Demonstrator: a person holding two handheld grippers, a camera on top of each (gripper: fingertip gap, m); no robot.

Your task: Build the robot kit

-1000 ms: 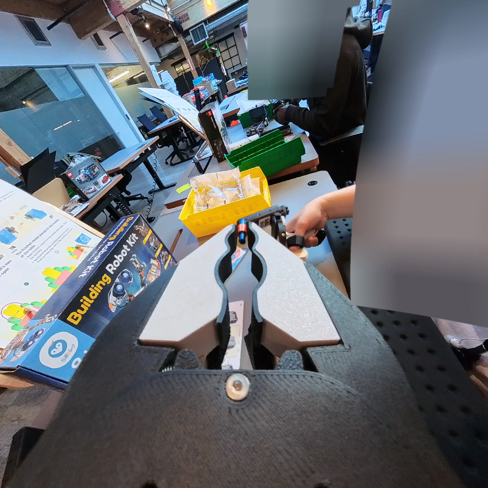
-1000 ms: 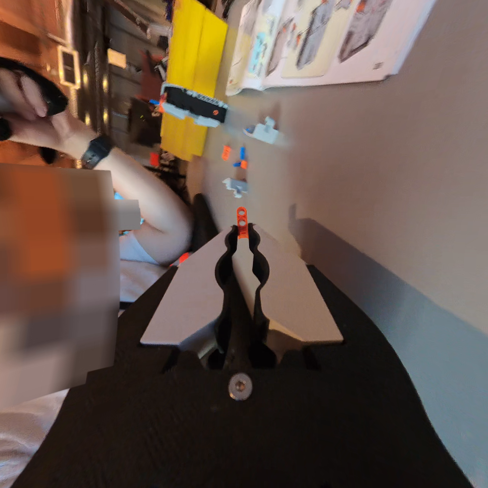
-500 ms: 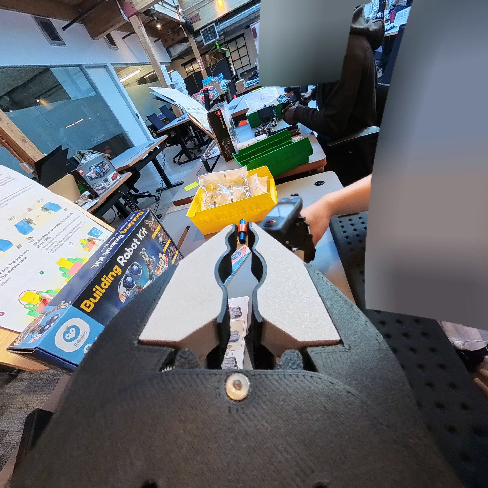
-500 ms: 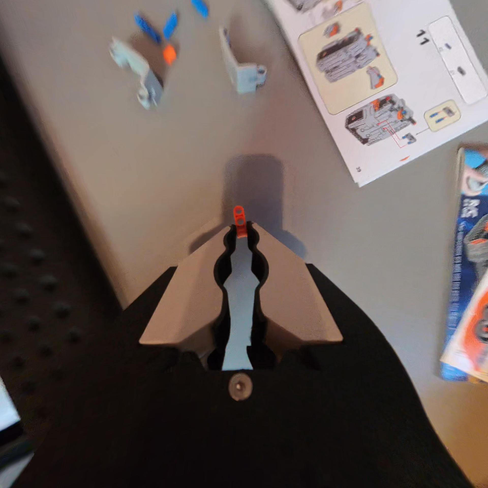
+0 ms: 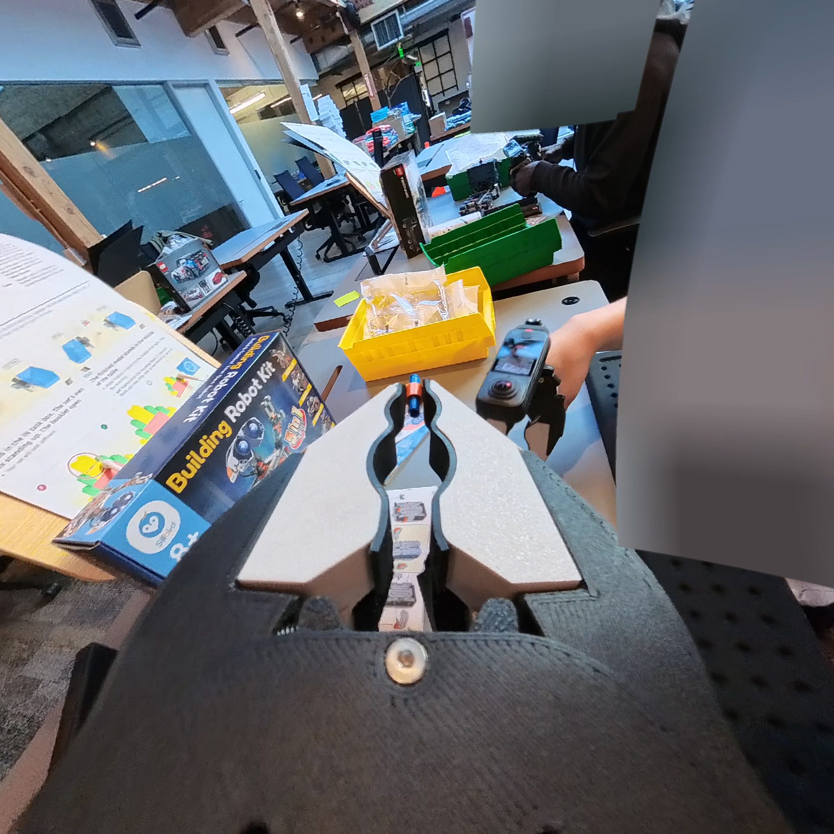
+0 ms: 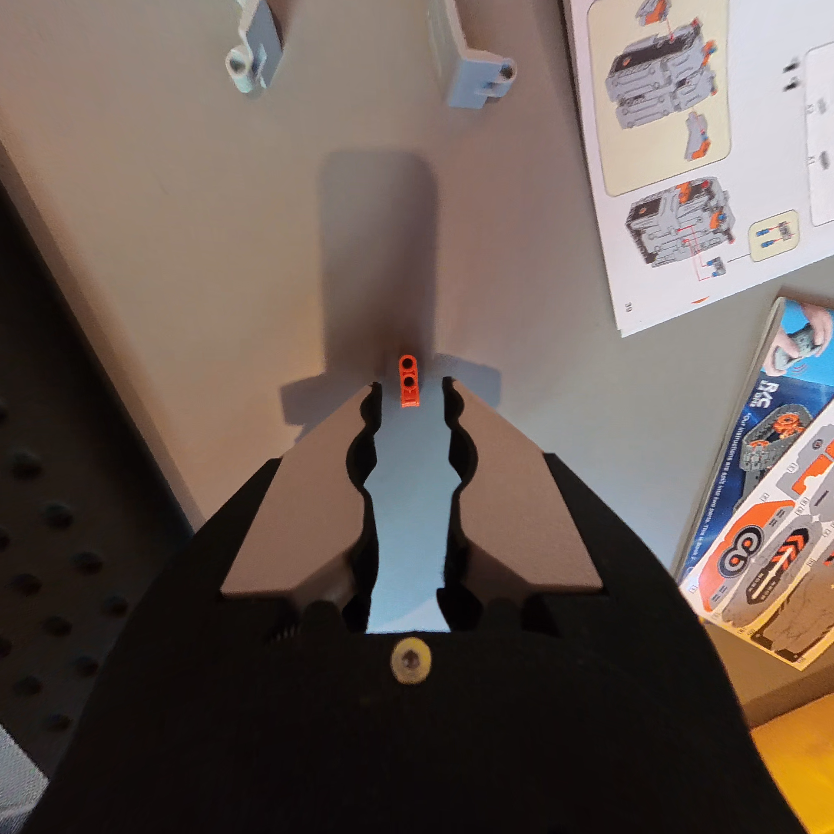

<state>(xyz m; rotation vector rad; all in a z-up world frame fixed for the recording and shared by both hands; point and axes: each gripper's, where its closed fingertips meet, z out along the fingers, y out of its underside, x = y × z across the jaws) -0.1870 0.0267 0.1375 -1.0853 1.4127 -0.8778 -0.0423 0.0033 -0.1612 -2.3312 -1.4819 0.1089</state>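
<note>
My left gripper point(image 5: 413, 387) is shut on a small blue pin with an orange collar point(image 5: 413, 398), held at the fingertips above the grey table point(image 5: 456, 383). The right gripper point(image 5: 519, 383), with its camera, shows just to the right of it, held by a hand. In the right wrist view my right gripper point(image 6: 411, 386) is open and points down at the table. A small orange two-hole connector point(image 6: 409, 381) sits between its tips with a gap on each side. Two grey building pieces point(image 6: 252, 58) point(image 6: 474, 76) lie farther ahead.
A yellow bin point(image 5: 419, 352) of bagged parts stands behind the left gripper, green bins point(image 5: 496, 246) beyond. A blue kit box point(image 5: 216, 451) and an open booklet point(image 5: 67, 361) lie left. In the right view: an instruction page point(image 6: 699, 158), a sticker sheet point(image 6: 789, 519), a black perforated mat point(image 6: 45, 496). Tip to tip, the grippers are about 35 cm apart.
My right gripper has opened and let go of the orange connector, and it has come closer to the table. The left gripper still holds the pin; the right gripper has drawn nearer in its view.
</note>
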